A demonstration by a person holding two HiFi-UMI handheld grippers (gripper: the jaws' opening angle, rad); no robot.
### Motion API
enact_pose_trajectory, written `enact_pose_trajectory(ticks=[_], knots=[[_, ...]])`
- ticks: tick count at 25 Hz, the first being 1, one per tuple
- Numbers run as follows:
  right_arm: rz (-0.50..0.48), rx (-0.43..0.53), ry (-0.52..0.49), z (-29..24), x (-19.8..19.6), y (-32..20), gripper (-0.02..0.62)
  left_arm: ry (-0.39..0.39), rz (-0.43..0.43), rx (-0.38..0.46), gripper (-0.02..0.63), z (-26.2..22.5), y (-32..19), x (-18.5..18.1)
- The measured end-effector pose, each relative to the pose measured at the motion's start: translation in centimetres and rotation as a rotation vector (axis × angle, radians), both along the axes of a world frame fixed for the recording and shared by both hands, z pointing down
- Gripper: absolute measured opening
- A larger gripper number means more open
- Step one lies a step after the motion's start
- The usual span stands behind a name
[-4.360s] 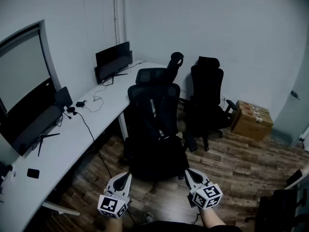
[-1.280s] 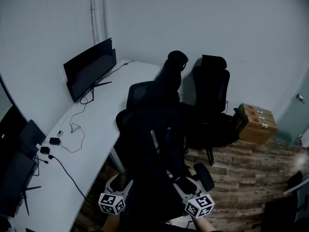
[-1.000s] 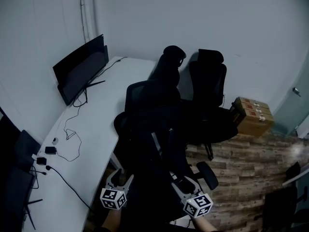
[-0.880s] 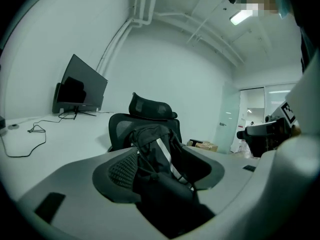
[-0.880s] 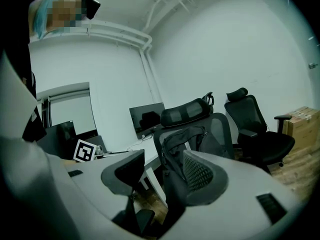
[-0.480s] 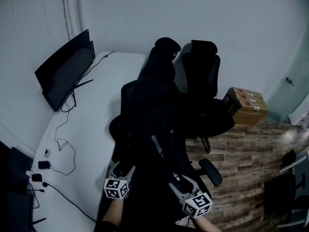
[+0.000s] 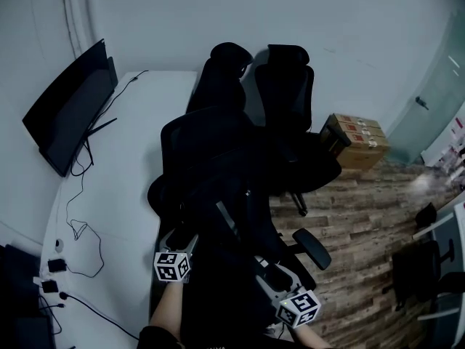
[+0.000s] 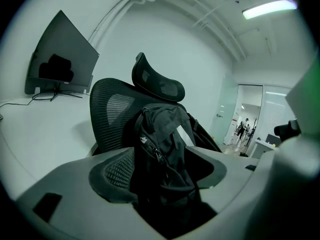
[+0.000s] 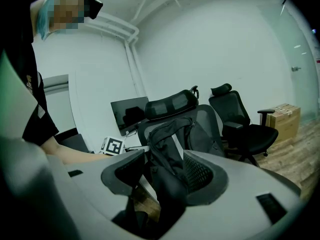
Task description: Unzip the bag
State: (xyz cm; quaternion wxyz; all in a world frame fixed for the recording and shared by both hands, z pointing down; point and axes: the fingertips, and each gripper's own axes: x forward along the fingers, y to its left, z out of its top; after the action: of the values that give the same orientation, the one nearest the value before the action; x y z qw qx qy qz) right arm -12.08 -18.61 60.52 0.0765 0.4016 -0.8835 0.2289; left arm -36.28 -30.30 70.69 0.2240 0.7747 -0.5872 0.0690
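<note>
Left gripper [image 7: 183, 240] closer; jaws opening round bag [image 8: 162, 149].

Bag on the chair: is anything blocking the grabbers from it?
Nothing visible. The bag shows straight ahead between the open jaws of the left gripper, which have just been opening, and of the right gripper.
</note>
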Motion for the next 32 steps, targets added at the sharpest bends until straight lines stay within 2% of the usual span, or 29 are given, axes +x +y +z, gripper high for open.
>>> enact_pose_trajectory(ticks=[13, 16, 18, 26, 32], knots=[[0.025, -0.012, 0.001, 0.4, 0.2, -0.2, 0.221, 0.045, 0.019, -0.11, 0.318, 3.0, -3.9, 0.0], [0.018, -0.015, 0.007, 0.3, 0.2, -0.1, 0.221, 0.061, -0.014, -0.132, 0.316, 3.5, -4.4, -0.1], [0.018, -0.014, 0.021, 0.2, 0.3, -0.1, 0.221, 0.076, -0.038, -0.131, 0.254, 3.3, -4.3, -0.4], [-0.007, 0.021, 0.01, -0.5, -0.1, -0.4, 0.221, 0.096, -0.018, -0.081, 0.193, 1.4, -2.0, 1.1], [-0.016, 0.045, 0.009, -1.3, -0.4, -0.2, 0.221, 0.053, 0.052, -0.042, 0.17, -0.2, 0.4, 3.5]])
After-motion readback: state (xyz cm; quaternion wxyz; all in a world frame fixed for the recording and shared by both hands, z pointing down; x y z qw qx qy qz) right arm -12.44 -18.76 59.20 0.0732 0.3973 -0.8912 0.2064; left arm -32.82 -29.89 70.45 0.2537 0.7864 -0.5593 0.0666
